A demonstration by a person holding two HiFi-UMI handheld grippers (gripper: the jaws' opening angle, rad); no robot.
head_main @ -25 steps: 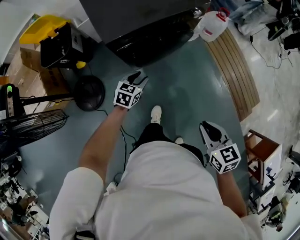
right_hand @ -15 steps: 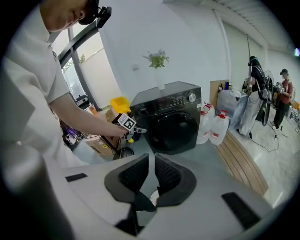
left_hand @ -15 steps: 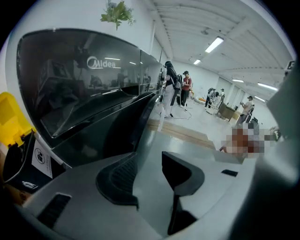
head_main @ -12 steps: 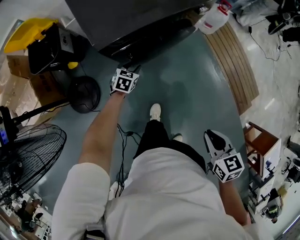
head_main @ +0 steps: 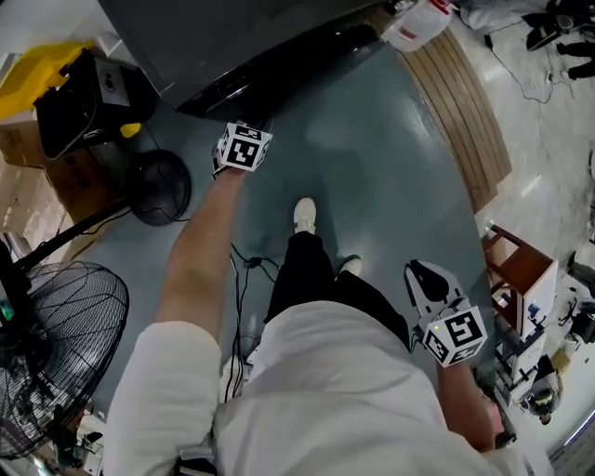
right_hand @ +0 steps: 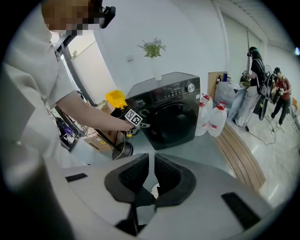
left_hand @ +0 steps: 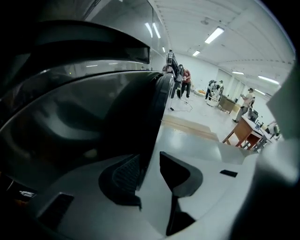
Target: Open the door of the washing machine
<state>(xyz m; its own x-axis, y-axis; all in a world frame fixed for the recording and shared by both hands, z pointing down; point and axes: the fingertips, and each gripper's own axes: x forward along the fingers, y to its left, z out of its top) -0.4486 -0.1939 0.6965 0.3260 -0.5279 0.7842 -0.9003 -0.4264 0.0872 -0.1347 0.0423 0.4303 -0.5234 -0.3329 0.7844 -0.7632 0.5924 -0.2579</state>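
A dark front-loading washing machine (head_main: pixel 232 37) (right_hand: pixel 171 115) stands ahead, its round door (head_main: pixel 288 65) (left_hand: pixel 79 122) closed. My left gripper (head_main: pixel 246 130) (left_hand: pixel 150 171) (right_hand: pixel 133 119) is at the door's left edge. The door's rim (left_hand: pixel 157 108) runs between its jaws, which have just been closing. The left pad (left_hand: pixel 123 174) lies against the rim, while the right pad (left_hand: pixel 180 171) stands a little off it. My right gripper (head_main: pixel 429 284) (right_hand: pixel 151 176) hangs by the person's right hip, shut, with nothing in it.
A standing fan (head_main: pixel 56 344) and a round black base (head_main: pixel 158 186) are on the left, with a cable (head_main: pixel 244 270) on the floor. Boxes and a yellow item (head_main: pixel 37 70) sit beside the machine. White jugs (head_main: pixel 418 23), a wooden platform (head_main: pixel 465 112) and a small wooden table (head_main: pixel 516 288) are on the right.
The left gripper has moved forward and down to the door's left edge. The right gripper has sunk slightly by the hip.
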